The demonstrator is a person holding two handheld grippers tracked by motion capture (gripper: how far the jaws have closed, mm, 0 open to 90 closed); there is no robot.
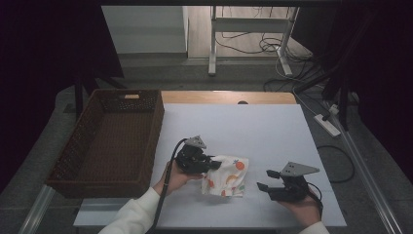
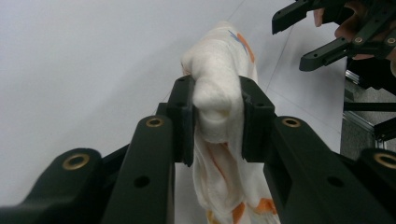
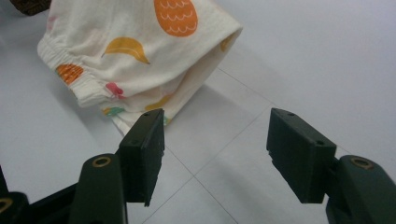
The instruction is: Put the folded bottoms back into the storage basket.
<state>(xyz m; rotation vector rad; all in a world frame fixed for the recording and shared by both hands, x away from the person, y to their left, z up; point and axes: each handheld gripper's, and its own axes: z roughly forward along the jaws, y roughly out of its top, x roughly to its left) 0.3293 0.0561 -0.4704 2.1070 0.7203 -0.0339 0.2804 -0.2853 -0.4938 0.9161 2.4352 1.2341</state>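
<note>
We see the white table (image 1: 234,122) first, a pale sheet with faint seams over a wooden top, in a dim room with a grey floor and loose cables behind. On the table's left edge sits a dark woven basket (image 1: 87,141), long axis running away from us, nothing visible inside. Next the garment (image 1: 227,175), a small cream cloth printed with fruit, with a gathered elastic edge in the right gripper view; it lies just in front of centre, between the two hands, well clear of the basket. Its left end is bunched up and lifted off the sheet, the rest trails right and down to the surface, so its long axis runs roughly left to right. Left gripper (image 1: 200,162): jaws closed partway on a thick fold of the garment, pads pressing both sides in the left gripper view. Right gripper (image 1: 272,187): jaws spread wide with nothing between them, resting low to the right of the cloth, pointing left at its loose end. Key relation for us: the free end of the garment lies just ahead and to the left of the right gripper's jaws, near but apart. We judge the right hand is the one placed to take that end; the basket is on the left hand's side
</note>
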